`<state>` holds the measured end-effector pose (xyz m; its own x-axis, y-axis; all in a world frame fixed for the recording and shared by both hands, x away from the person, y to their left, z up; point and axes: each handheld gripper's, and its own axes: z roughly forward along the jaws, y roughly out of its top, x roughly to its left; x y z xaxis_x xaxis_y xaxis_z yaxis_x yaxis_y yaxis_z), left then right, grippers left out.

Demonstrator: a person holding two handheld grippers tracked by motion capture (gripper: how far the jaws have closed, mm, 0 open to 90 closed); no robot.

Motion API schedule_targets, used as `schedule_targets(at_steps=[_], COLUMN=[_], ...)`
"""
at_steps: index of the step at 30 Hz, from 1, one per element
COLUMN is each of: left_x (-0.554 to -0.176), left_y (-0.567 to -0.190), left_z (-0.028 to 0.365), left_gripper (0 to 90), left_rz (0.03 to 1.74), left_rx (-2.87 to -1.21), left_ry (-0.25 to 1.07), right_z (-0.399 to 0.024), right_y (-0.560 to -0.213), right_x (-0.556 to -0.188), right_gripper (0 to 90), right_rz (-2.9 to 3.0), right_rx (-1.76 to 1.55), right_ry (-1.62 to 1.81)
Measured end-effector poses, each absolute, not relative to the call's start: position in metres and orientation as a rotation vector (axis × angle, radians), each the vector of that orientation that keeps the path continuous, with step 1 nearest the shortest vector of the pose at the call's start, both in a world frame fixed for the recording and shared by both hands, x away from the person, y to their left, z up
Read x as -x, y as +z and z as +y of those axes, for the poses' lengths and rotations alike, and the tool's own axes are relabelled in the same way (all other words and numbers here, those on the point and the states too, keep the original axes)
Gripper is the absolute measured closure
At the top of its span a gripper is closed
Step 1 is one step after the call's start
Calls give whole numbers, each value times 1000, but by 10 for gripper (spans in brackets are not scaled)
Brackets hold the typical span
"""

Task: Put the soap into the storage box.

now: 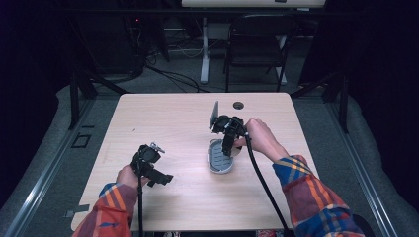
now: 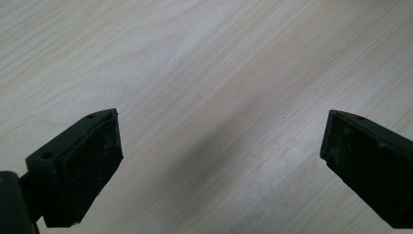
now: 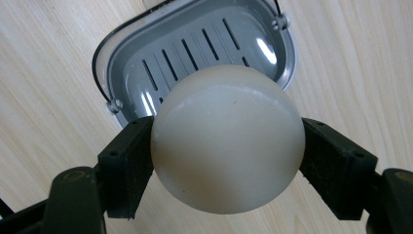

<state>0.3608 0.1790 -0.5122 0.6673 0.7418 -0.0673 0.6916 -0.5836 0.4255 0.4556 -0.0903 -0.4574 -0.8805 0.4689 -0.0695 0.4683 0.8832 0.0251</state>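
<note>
A smooth, cream-white rounded soap bar [image 3: 226, 122] is clamped between the two black jaws of my right gripper [image 3: 226, 151], one pad pressing on each side. Just beyond and below it lies a grey slotted soap dish [image 3: 195, 44] with a thin wire handle. In the high view the right gripper [image 1: 228, 143] hovers over the near end of that dish [image 1: 219, 160], right of the table's middle. My left gripper [image 1: 163, 178] rests low at the front left, its jaws spread wide over bare wood [image 2: 219, 151] with nothing between them.
The light wooden table [image 1: 163, 123] has a round cable hole [image 1: 238, 105] near its far edge. A black chair [image 1: 257, 44] and a desk leg stand beyond the table. Cables trail from both grippers toward the front edge.
</note>
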Motion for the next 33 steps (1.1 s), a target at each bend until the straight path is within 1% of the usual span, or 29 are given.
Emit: schedule_targets(at_steps=[17,33], left_x=[-361,-361], left_y=[-512,-512], left_z=[179,179], left_gripper=[14,14], left_rz=[1116,1117], left_rx=[-2463,-2463], left_ry=[161,160], right_z=[-68,-74], right_y=[-479,-497], right_x=[-459,-457], right_gripper=[244,242], right_rz=[3016,3023], right_rx=[-710,-750], right_ry=[26,44])
